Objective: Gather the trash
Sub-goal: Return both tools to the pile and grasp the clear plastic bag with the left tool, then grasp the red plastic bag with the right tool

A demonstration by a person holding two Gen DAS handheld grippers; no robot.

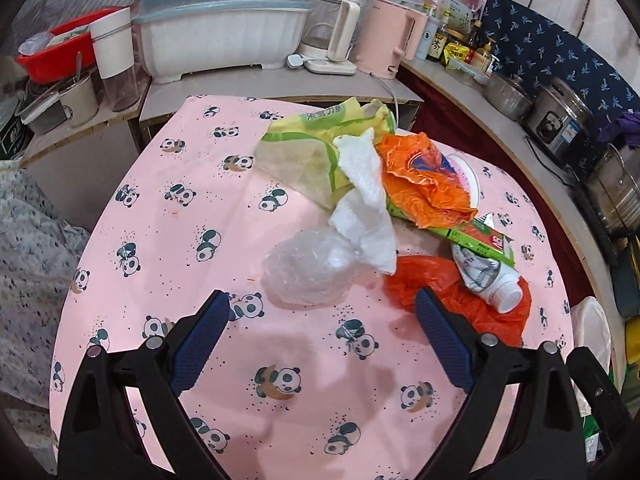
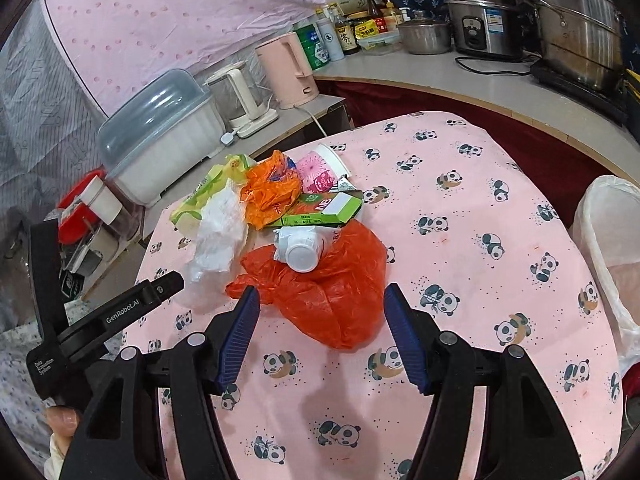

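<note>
On the panda-print tablecloth [image 1: 168, 240] your trash lies heaped: a clear plastic bag [image 1: 308, 270], white tissue [image 1: 368, 208], a yellow-green wrapper [image 1: 316, 148], an orange wrapper [image 1: 424, 184], a green carton [image 2: 320, 210], a crushed white bottle [image 2: 300, 250] and a red plastic bag [image 2: 332, 292]. Your left gripper [image 1: 322, 320] hovers with jaws spread before the clear bag; your right gripper [image 2: 322, 312] hovers spread around the red bag's near edge. A lined bin [image 2: 608, 236] stands just beside the table.
</note>
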